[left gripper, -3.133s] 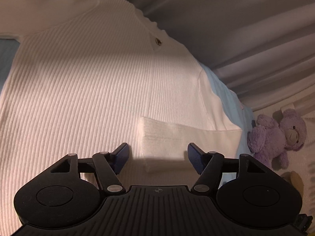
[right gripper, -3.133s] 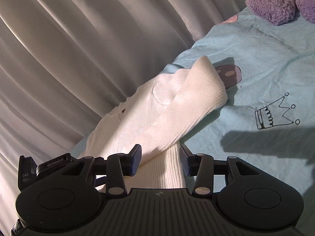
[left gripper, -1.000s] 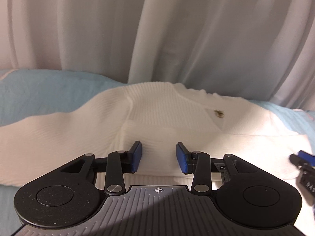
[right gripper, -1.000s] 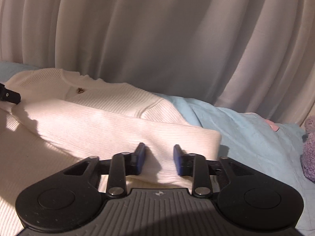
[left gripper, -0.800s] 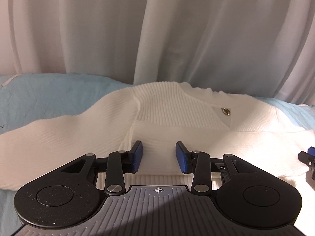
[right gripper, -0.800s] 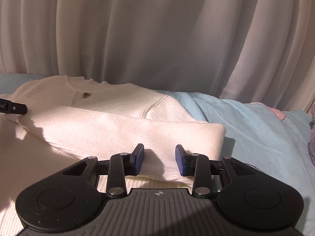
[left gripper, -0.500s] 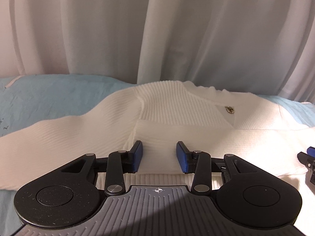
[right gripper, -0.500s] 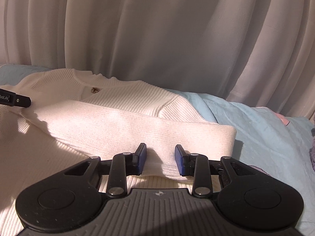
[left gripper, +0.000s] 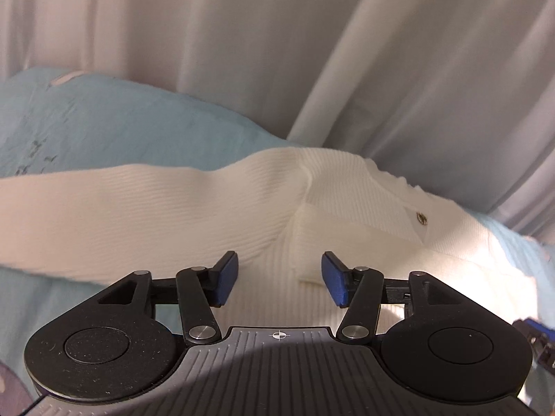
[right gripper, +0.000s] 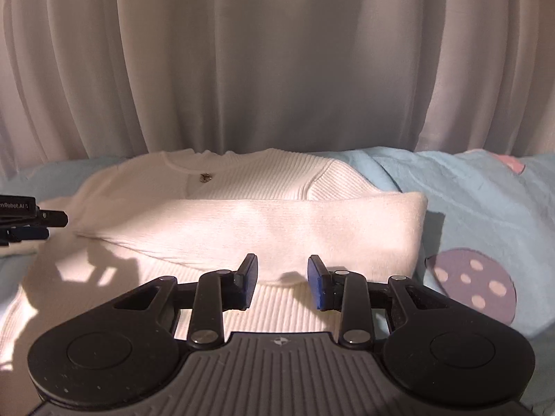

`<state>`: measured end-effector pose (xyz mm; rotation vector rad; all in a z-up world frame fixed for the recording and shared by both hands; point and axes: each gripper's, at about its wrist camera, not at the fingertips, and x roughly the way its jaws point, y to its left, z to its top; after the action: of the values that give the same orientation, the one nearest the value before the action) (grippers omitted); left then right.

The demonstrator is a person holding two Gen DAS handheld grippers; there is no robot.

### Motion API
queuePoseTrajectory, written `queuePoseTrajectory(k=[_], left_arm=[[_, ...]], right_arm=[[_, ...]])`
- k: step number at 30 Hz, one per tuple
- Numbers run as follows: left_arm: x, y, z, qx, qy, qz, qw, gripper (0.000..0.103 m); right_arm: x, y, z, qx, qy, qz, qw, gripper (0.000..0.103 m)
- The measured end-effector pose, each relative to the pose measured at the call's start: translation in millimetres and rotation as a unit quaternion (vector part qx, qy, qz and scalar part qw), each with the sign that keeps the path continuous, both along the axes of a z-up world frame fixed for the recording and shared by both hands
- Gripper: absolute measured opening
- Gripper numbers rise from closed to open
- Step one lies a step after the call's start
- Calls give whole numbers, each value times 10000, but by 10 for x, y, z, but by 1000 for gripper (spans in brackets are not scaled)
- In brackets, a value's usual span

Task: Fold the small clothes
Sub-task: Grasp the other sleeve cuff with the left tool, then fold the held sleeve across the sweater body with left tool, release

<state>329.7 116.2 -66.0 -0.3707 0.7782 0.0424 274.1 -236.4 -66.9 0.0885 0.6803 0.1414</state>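
Sweater: my white ribbed sweater [right gripper: 242,222] lies flat on the bed's light blue sheet [right gripper: 485,201], neckline toward the curtain [right gripper: 277,52].
Button: a small metal button [right gripper: 206,176] sits just below the sweater's neckline.
Folded sleeve: one sleeve [right gripper: 312,228] lies across the sweater's chest, its cuff end at the sweater's edge beside the bare sheet.
Other sleeve: the second sleeve [left gripper: 121,215] stretches straight out from the sweater's shoulder over the sheet.
Left claw: my left claw [left gripper: 279,282] is released; its jaws have just been spreading, and they hover over the sweater's body near the armpit seam with nothing pinched between them.
Right claw: my right claw [right gripper: 282,282] stands partly apart above the sweater, just short of the folded sleeve's lower edge; no cloth is gripped.
Sheet print: a purple spotted shape [right gripper: 471,284] is printed on the sheet, well to the side of the sweater's folded sleeve.
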Motion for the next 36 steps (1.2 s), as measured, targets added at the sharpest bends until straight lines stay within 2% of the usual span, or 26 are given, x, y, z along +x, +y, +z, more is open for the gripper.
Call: queuePoseTrajectory(k=[2,4,7,8,10,12,14,16,17,20,21,23,25,26,27,28,31,33,35,36], left_arm=[[-256,333,61,-406,-73,481,9980,73],[-547,704,101,-789,-209,1108,9905,78],[-962,1247,90,-1135,-379,2154,9692,79],[-1085,1447,75,-1201,-395,2515,9596,79],[-1239,1763,39,-1258,-403,3008,9445,78],[-1376,2092,2,-1376,-443,3506,9253,76],[-1450,2351,-89,-1618,-430,3938,9038,66],[-1514,2556,-170,-1959,-592,4146,8867,52],[-1527,2630,-192,-2095,-639,4217,8799,49],[-1532,2816,-270,-2522,-908,4275,8634,48],[-1542,2867,-306,-2645,-993,4316,8567,43],[-1556,2956,-393,-2921,-1036,4451,8401,22],[-1582,3001,-448,-3112,-1030,4454,8332,16],[-1606,2999,-450,-3143,-1056,4441,8324,15],[-1608,2978,-420,-3058,-1089,4411,8367,14],[-1607,2935,-369,-2892,-1144,4357,8446,14],[-1521,2685,-105,-2262,-1398,3960,8789,13],[-1404,2435,138,-1944,-1641,3400,9053,13],[-1287,2095,384,-1740,-1877,2771,9261,13],[-1202,1834,522,-1659,-1996,2253,9391,13]], right_arm=[[-214,-73,18,459,88,-103,9989,32],[-390,-142,-15,852,237,-221,9958,32],[-537,-191,-69,1159,435,-345,9917,32],[-558,-196,-83,1231,482,-372,9905,32],[-559,-185,-96,1333,527,-405,9888,32],[-526,-149,-98,1414,578,-431,9873,32],[-500,-93,-87,1483,604,-417,9862,32],[-482,-26,-82,1518,622,-391,9857,32],[-480,-1,-77,1511,633,-365,9858,32],[-470,57,-62,1479,645,-334,9863,32],[-470,67,-57,1475,637,-338,9864,32],[-472,85,-40,1451,608,-353,9869,32],[-491,88,-21,1424,583,-375,9874,32],[-498,84,-13,1417,569,-372,9876,32],[-508,76,-3,1414,548,-374,9877,32],[-516,67,7,1407,526,-382,9879,32],[-549,19,33,1412,465,-462,9878,32],[-572,-15,54,1435,425,-490,9875,32],[-595,-36,73,1448,390,-496,9874,32],[-609,-42,81,1460,371,-495,9873,32]])
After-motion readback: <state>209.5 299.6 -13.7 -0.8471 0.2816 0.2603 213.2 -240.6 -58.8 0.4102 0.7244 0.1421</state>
